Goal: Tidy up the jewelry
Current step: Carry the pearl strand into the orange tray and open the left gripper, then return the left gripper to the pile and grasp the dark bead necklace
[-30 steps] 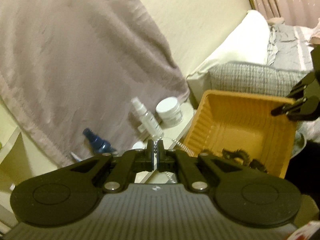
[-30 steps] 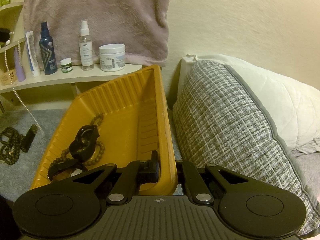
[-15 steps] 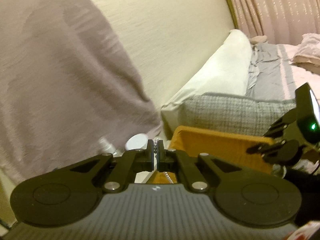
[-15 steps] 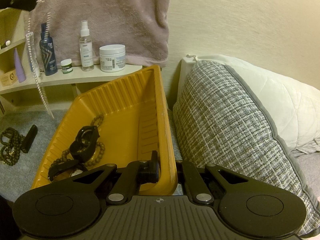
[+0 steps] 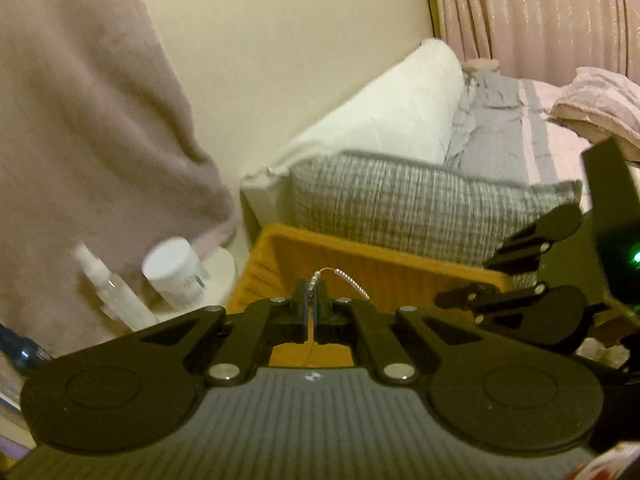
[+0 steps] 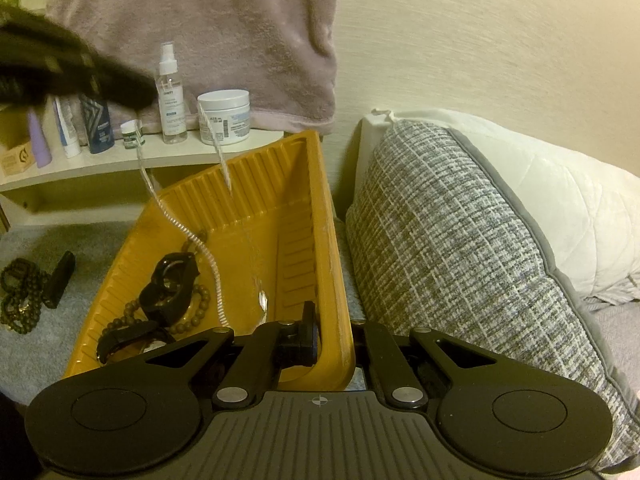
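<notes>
The left gripper point(image 5: 311, 307) has its jaws pinching a thin silver necklace point(image 6: 204, 248). A second ago it held that chain low over the grey bedding at the left; now it has carried it across, so the chain hangs down into the yellow tray point(image 6: 256, 184), its lower end with a small pendant close to the tray floor. This looks like the last stretch of a drop-off: lowering and letting go would add the necklace to the pieces already sorted.

The right gripper point(image 6: 334, 334) has not moved; its jaws are pressed onto the tray's near right wall, steadying it. Inside the tray lie a black watch point(image 6: 170, 286) and a brown bead bracelet point(image 6: 192, 312). Another string of dark beads point(image 6: 20, 300) and a small black object point(image 6: 60, 278) wait on the bedding at the left.

The left gripper is a dark blur in the right wrist view, and the chain is smeared by motion, so whether the pendant touches the tray cannot be told. In the left wrist view only a short curl of chain shows.
</notes>
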The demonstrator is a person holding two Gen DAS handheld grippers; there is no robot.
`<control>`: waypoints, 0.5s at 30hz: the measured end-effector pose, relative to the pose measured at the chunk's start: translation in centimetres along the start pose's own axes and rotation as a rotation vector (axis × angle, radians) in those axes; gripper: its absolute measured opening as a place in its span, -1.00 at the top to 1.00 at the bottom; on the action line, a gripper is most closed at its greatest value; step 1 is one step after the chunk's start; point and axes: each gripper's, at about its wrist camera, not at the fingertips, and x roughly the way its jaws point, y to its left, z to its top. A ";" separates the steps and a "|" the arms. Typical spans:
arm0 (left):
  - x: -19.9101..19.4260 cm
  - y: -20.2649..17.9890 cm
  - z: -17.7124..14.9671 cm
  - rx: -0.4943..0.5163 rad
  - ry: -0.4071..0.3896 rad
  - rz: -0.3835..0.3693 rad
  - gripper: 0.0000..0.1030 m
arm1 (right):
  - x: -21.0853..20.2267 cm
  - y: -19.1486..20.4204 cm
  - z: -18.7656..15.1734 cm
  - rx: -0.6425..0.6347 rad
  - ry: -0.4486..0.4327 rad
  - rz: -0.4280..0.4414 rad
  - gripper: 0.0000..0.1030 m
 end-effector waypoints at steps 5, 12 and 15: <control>2.5 0.0 -1.4 -0.019 0.080 0.003 0.96 | 0.0 0.0 0.0 0.000 0.000 -0.001 0.92; 3.5 0.7 -2.8 -0.053 0.120 0.010 0.89 | -0.1 -0.1 0.0 0.002 0.000 -0.001 0.92; 3.1 0.8 -3.1 -0.061 0.121 0.012 0.80 | -0.1 -0.1 0.0 0.003 0.000 -0.001 0.92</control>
